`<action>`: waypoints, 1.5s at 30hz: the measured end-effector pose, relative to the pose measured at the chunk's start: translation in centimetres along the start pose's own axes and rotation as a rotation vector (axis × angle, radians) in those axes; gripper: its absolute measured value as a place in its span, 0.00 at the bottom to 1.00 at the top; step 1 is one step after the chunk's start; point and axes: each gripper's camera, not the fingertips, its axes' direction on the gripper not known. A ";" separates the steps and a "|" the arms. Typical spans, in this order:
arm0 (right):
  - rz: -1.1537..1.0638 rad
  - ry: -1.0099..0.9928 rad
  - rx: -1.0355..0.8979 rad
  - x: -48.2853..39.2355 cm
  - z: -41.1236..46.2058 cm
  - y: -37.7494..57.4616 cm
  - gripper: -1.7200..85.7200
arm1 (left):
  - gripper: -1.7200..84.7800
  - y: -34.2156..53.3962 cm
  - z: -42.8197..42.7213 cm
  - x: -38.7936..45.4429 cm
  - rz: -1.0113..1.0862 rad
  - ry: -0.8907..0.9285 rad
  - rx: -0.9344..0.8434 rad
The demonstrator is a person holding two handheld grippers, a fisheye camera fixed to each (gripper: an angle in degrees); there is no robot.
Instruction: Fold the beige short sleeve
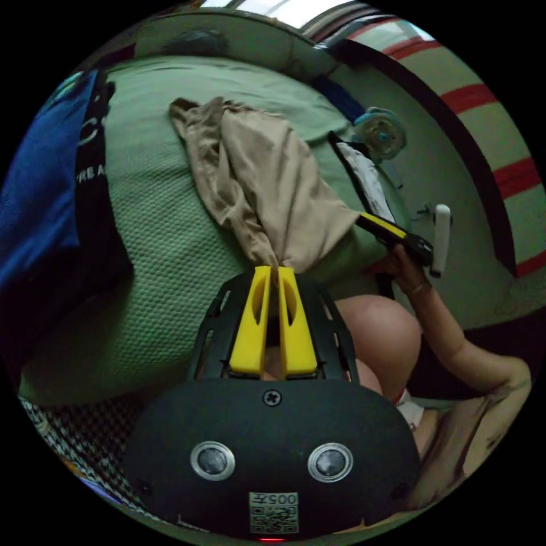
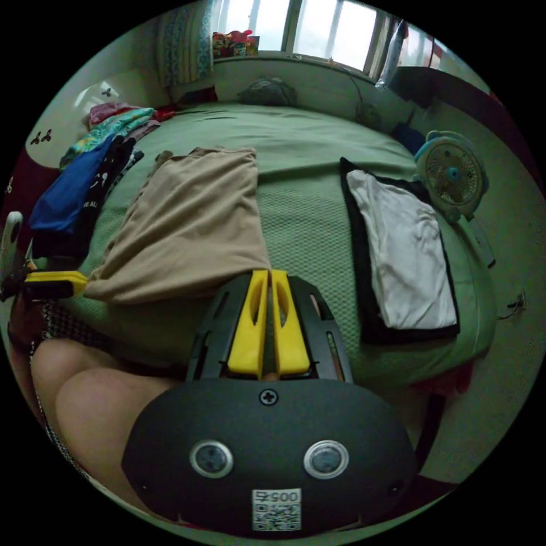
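Two yellow-jawed grippers each pinch a near corner of the beige short sleeve shirt. In the left gripper view the left gripper has its jaws pressed together on gathered cloth, and the right gripper grips the hem at 3 o'clock. In the right gripper view the right gripper is closed on the shirt's near right corner, with the left gripper at 9 o'clock holding the other corner. The shirt lies on a green bed, its long axis running away toward 12 o'clock and the window. One white garment on a black one lies at 3 o'clock, one small fan beyond it. One pile of coloured clothes sits at 10 o'clock.
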 end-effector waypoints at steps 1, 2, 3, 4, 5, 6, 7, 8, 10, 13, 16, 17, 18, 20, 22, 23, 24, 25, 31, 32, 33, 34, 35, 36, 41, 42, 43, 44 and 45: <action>0.022 0.018 -0.005 1.4 0.0 -0.6 0.00 | 0.02 -0.6 -0.6 0.6 0.016 -0.041 0.013; 0.052 0.041 -0.009 2.9 0.1 -1.3 0.00 | 0.02 -0.9 -0.8 0.8 0.021 -0.055 0.018; 0.066 0.053 -0.008 3.7 0.2 -1.6 0.00 | 0.02 -1.6 -1.2 1.1 0.033 -0.072 0.023; 0.091 0.074 -0.014 5.2 0.4 -2.4 0.00 | 0.01 -2.4 -1.4 1.4 0.035 -0.091 0.027; 0.133 0.089 -0.030 6.8 0.6 -3.2 0.00 | 0.01 -2.8 -1.5 1.5 0.032 -0.103 0.030; 0.165 0.095 -0.036 7.6 0.7 -3.6 0.00 | 0.01 -3.7 -1.6 1.7 0.025 -0.130 0.040; 0.227 0.110 -0.046 9.2 0.7 -4.2 0.00 | 0.01 -4.8 -1.5 1.9 0.011 -0.153 0.049; 0.281 0.143 -0.053 10.5 0.4 -4.6 0.01 | 0.01 -5.4 -1.5 2.0 0.001 -0.162 0.056; 0.330 0.169 -0.068 11.7 -0.1 -4.7 0.02 | 0.01 -8.0 -1.4 2.4 -0.030 -0.168 0.079; 0.301 0.055 -0.018 11.3 -1.5 -4.0 0.06 | 0.02 -11.9 -0.9 2.8 -0.030 -0.147 0.093; 0.185 -0.067 -0.006 8.2 -1.8 -4.1 0.09 | 0.03 -15.9 -0.1 2.6 -0.049 -0.141 0.090; 0.142 -0.109 0.003 6.7 -1.8 -4.6 0.11 | 0.03 -16.6 0.0 2.5 -0.057 -0.152 0.091; 0.124 -0.132 0.005 5.9 -1.8 -5.1 0.12 | 0.04 -18.0 0.3 2.2 -0.085 -0.169 0.085; 0.089 -0.236 0.034 3.0 -1.7 -7.5 0.14 | 0.07 -19.8 0.7 1.9 -0.130 -0.180 0.083; 0.094 -0.299 0.053 1.0 -1.2 -9.8 0.14 | 0.10 -21.6 1.1 1.6 -0.159 -0.179 0.100; 0.105 -0.327 0.062 -0.3 -0.9 -11.4 0.14 | 0.10 -21.9 1.3 1.6 -0.153 -0.180 0.100; 0.104 -0.336 0.069 -0.9 -0.7 -12.1 0.14 | 0.10 -22.4 1.9 1.7 -0.134 -0.196 0.079; 0.093 -0.340 0.075 -2.1 -0.3 -13.3 0.14 | 0.09 -22.8 2.8 1.8 -0.114 -0.227 0.045; -0.023 -0.332 0.037 -5.4 3.0 -15.7 0.12 | 0.11 -24.7 4.4 1.4 -0.083 -0.191 0.023; -0.014 -0.354 0.012 -5.4 3.5 -16.0 0.12 | 0.11 -25.0 4.4 1.3 -0.084 -0.199 0.027; -0.015 -0.363 0.008 -5.4 3.6 -16.2 0.12 | 0.12 -25.5 4.5 1.2 -0.079 -0.229 0.039; -0.016 -0.363 0.018 -5.3 3.7 -16.6 0.12 | 0.12 -26.0 4.6 1.1 -0.060 -0.259 0.043; -0.005 -0.352 0.031 -5.1 3.7 -17.0 0.12 | 0.12 -26.3 4.7 1.1 -0.049 -0.269 0.042; 0.004 -0.351 0.038 -4.9 3.7 -17.3 0.12 | 0.12 -26.8 5.0 1.0 -0.028 -0.279 0.030; 0.064 -0.407 0.036 -3.7 4.7 -19.0 0.11 | 0.14 -29.1 6.5 0.0 0.004 -0.215 -0.009; 0.067 -0.407 0.032 -3.7 4.8 -19.2 0.11 | 0.14 -29.8 7.0 -0.2 -0.001 -0.213 -0.024; 0.067 -0.405 0.025 -3.7 5.1 -19.5 0.11 | 0.13 -30.3 7.5 -0.5 -0.003 -0.207 -0.046; 0.061 -0.400 0.022 -3.9 5.2 -19.8 0.11 | 0.13 -30.5 7.7 -0.7 -0.004 -0.204 -0.061; 0.055 -0.397 0.023 -4.0 5.2 -19.9 0.11 | 0.11 -30.8 8.1 -1.0 -0.011 -0.208 -0.092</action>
